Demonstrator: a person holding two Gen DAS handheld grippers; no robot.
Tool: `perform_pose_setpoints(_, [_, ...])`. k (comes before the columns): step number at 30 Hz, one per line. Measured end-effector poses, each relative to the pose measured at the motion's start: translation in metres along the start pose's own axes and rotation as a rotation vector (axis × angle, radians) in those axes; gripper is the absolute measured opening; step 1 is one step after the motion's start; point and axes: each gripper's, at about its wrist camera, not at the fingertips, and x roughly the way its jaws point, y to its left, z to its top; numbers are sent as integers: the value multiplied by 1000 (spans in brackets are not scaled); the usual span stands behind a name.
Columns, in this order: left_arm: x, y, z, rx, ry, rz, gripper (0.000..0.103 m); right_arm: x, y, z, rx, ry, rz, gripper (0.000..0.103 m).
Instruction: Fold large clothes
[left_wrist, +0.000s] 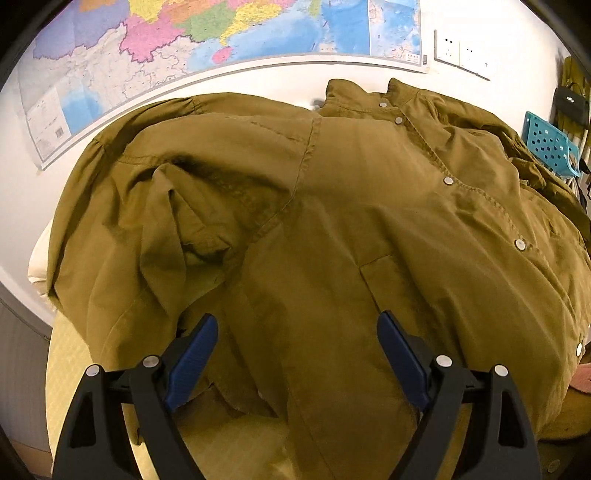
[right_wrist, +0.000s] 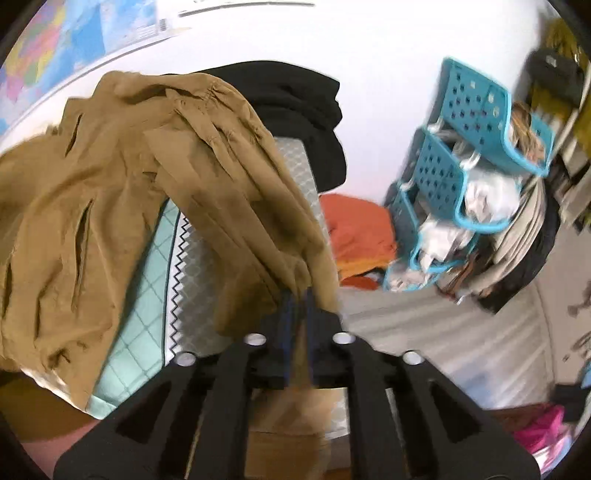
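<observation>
Left gripper (left_wrist: 297, 341) hovers spread above the olive jacket (left_wrist: 332, 206); right gripper (right_wrist: 298, 301), blurred, seemingly pinches its cloth.

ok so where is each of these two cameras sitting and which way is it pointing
Left wrist: rides the left tongs, looking down over the spread olive jacket toward the wall map; open blue-padded fingers show.
Right wrist: rides the right tongs, facing teal baskets; fingers shut on a lifted jacket fold.
Shared: jacket, map, baskets.

I see the olive-brown snap-front jacket (left_wrist: 332, 221) spread front-up and rumpled, collar toward 12 o'clock, one bunched part lifted toward 6
</observation>
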Motion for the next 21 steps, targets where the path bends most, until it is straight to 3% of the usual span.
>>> perform_pose_setpoints(1, [-1, 1, -1, -3, 2, 3, 86, 1, 3, -1, 0, 11, -8, 58])
perform_pose_setpoints(2, [-2, 3, -4, -9, 5, -1, 86, -7, 9, -3, -4, -37, -76, 66])
perform_pose_setpoints(3, [-4, 5, -7, -15, 9, -9, 86, -15, 15, -5, -15, -71, -90, 66])
perform_pose_setpoints(6, [-8, 10, -15, -29, 15, -40, 86, -52, 43, -16, -26, -174, 151, 67])
perform_pose_setpoints(8, [-10, 10, -18, -32, 17, -60, 89, -59, 71, -30, -86, -157, 349, 67])
perform_pose_setpoints(10, [-9, 10, -22, -31, 25, -70, 90, -49, 92, -41, -134, -98, 388, 69])
perform_pose_setpoints(13, [-4, 8, -25, -37, 43, -70, 90, -30, 112, -60, -159, -38, 399, 72])
perform_pose_setpoints(15, [-3, 7, -26, -35, 47, -73, 90, -33, 124, -70, -192, -57, 360, 83])
perform_pose_setpoints(17, [-3, 6, -26, -30, 46, -80, 91, -43, 135, -85, -264, -100, 308, 83])
perform_pose_setpoints(19, [-1, 3, -23, -21, 49, -84, 91, -45, 142, -92, -300, -147, 237, 77])
perform_pose_setpoints(20, [1, 1, -22, -16, 50, -84, 91, -42, 145, -93, -301, -151, 208, 62])
perform_pose_setpoints(21, [3, 0, -22, -13, 51, -86, 91, -38, 151, -92, -304, -153, 177, 54])
